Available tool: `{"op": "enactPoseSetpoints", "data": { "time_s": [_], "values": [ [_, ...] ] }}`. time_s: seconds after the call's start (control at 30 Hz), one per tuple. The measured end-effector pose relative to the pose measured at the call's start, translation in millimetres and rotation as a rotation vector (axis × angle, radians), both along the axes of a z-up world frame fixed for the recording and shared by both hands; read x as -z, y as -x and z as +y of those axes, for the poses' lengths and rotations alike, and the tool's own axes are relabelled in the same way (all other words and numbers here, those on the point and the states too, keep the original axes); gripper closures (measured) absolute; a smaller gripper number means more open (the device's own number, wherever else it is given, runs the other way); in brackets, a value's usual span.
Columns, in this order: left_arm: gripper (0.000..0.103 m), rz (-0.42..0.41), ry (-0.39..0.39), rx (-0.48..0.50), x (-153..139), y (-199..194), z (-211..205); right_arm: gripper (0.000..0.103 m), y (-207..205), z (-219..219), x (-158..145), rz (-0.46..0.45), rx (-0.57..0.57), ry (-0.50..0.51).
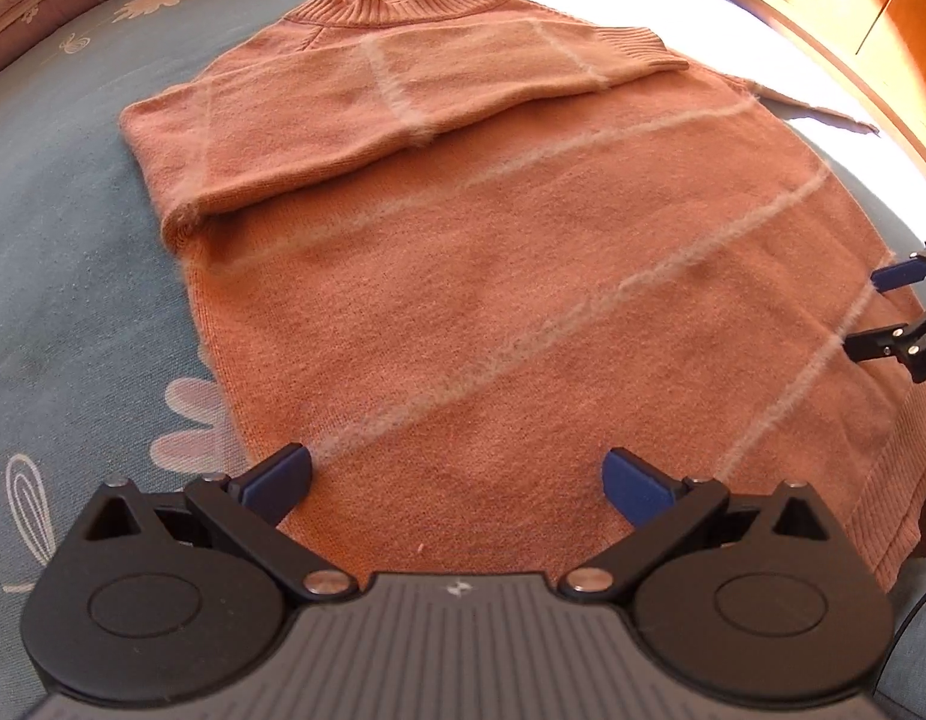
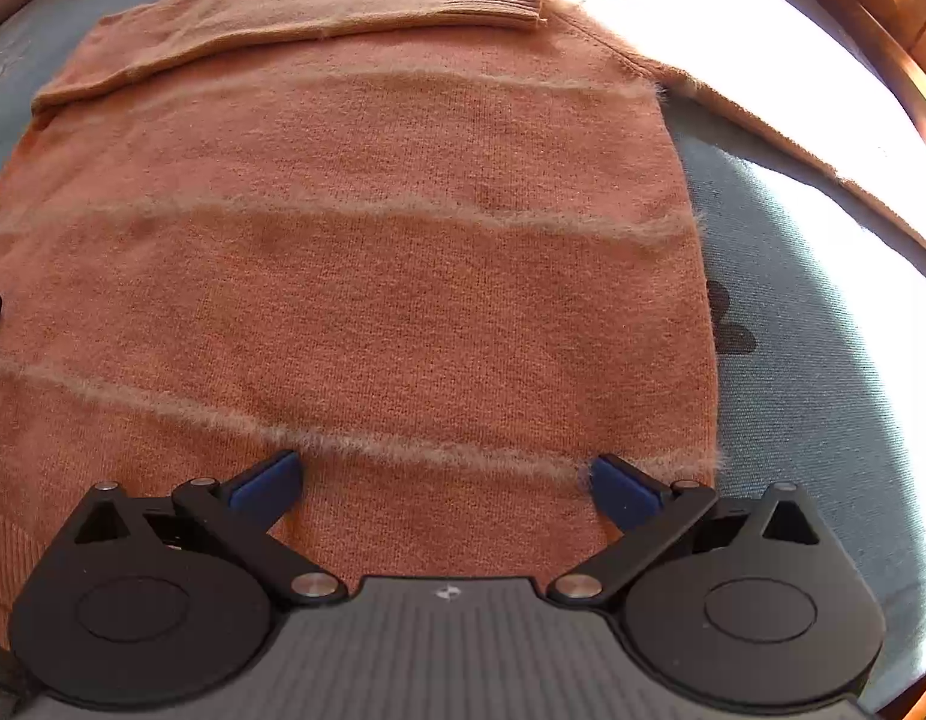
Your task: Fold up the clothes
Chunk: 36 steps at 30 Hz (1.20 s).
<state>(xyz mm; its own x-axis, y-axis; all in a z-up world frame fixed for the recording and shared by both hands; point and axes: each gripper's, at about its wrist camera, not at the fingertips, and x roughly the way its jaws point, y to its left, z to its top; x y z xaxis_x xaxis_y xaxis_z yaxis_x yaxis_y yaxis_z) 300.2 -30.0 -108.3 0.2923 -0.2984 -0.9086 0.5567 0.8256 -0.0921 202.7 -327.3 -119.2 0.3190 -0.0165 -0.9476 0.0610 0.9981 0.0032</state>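
left gripper (image 1: 457,480): spread wide, holding nothing, low over the sweater's hem end.
right gripper (image 2: 445,480): also spread and empty, near the hem by the sweater's right edge.
sweater (image 1: 463,252): flat on the blue flowered bed (image 1: 61,276), one sleeve (image 1: 403,90) folded across the chest, other sleeve (image 2: 793,138) lying out to the side in sunlight.
risk: lifting the hem could pinch only the top knit layer, so the body sags; dragging may slide the folded sleeve off; the loose sleeve may trail.
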Motion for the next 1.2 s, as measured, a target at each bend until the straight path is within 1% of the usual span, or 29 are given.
{"op": "enactPoseSetpoints", "data": {
  "time_s": [0.07, 0.17, 0.27, 0.33, 0.4, 0.47, 0.53, 0.6, 0.63, 0.7, 0.73, 0.77, 0.83, 0.87, 0.93, 1.0, 1.03, 1.13, 1.2],
  "values": [
    [0.001, 0.003, -0.010, -0.025, 1.3, -1.3, -3.3, 0.000, 0.6, -0.1, -0.2, -0.004, 0.006, -0.003],
    [0.001, 0.019, -0.061, -0.059, 1.4, -4.7, -13.4, 0.000, -1.3, -0.2, -1.4, 0.008, 0.003, -0.005],
    [0.001, 0.043, -0.095, -0.104, -5.5, -9.5, -26.0, 0.000, -10.6, -3.3, -5.8, 0.062, -0.008, -0.024],
    [0.001, 0.003, -0.067, -0.109, -21.6, -14.6, -42.8, 0.000, -15.9, -9.0, -12.9, 0.072, -0.021, -0.062],
    [0.001, -0.073, -0.037, -0.071, -36.0, -24.7, -69.0, 0.000, -18.7, -18.8, -24.5, 0.039, -0.035, -0.109],
    [0.001, -0.149, -0.012, -0.026, -45.5, -38.6, -97.5, 0.000, -19.2, -27.1, -34.0, 0.007, -0.052, -0.114],
    [0.001, -0.206, 0.006, 0.015, -45.0, -59.1, -126.2, 0.000, -21.1, -35.8, -40.8, -0.017, -0.057, -0.108],
    [0.001, -0.249, 0.019, 0.008, -35.3, -81.0, -149.5, 0.000, -26.3, -54.9, -39.6, -0.038, -0.053, -0.109],
    [0.001, -0.253, 0.016, -0.004, -29.1, -89.7, -156.6, 0.000, -29.8, -67.2, -36.7, -0.048, -0.047, -0.111],
    [0.002, -0.214, 0.004, -0.034, -14.5, -100.4, -164.0, 0.000, -35.7, -86.9, -30.4, -0.058, -0.024, -0.123],
    [0.002, -0.167, 0.015, -0.049, -7.2, -103.0, -164.4, 0.000, -38.4, -95.4, -27.1, -0.061, -0.009, -0.131],
    [0.002, -0.130, 0.019, -0.055, -3.6, -103.0, -165.5, 0.000, -40.1, -103.8, -24.5, -0.062, 0.007, -0.139],
    [0.002, -0.102, 0.010, -0.054, -3.8, -98.8, -169.9, 0.000, -38.7, -118.8, -21.9, -0.057, 0.036, -0.146],
    [0.002, -0.107, 0.011, -0.046, -7.6, -97.0, -173.5, 0.000, -38.8, -124.1, -20.2, -0.053, 0.045, -0.147],
    [0.001, -0.150, 0.023, -0.028, -19.3, -96.2, -183.0, 0.000, -39.1, -134.1, -18.2, -0.051, 0.061, -0.151],
    [0.001, -0.196, 0.040, -0.038, -26.8, -101.3, -192.5, 0.000, -39.5, -143.5, -17.4, -0.055, 0.078, -0.156],
    [0.001, -0.189, 0.036, -0.049, -24.8, -104.3, -196.7, 0.000, -40.1, -147.6, -17.6, -0.060, 0.090, -0.159],
    [0.002, -0.097, -0.003, -0.100, -4.7, -114.5, -207.8, 0.000, -45.5, -159.6, -15.9, -0.066, 0.125, -0.187],
    [0.002, -0.097, -0.023, -0.112, -4.5, -109.2, -214.0, 0.000, -44.3, -181.7, -16.8, -0.096, 0.194, -0.217]
  ]
}}
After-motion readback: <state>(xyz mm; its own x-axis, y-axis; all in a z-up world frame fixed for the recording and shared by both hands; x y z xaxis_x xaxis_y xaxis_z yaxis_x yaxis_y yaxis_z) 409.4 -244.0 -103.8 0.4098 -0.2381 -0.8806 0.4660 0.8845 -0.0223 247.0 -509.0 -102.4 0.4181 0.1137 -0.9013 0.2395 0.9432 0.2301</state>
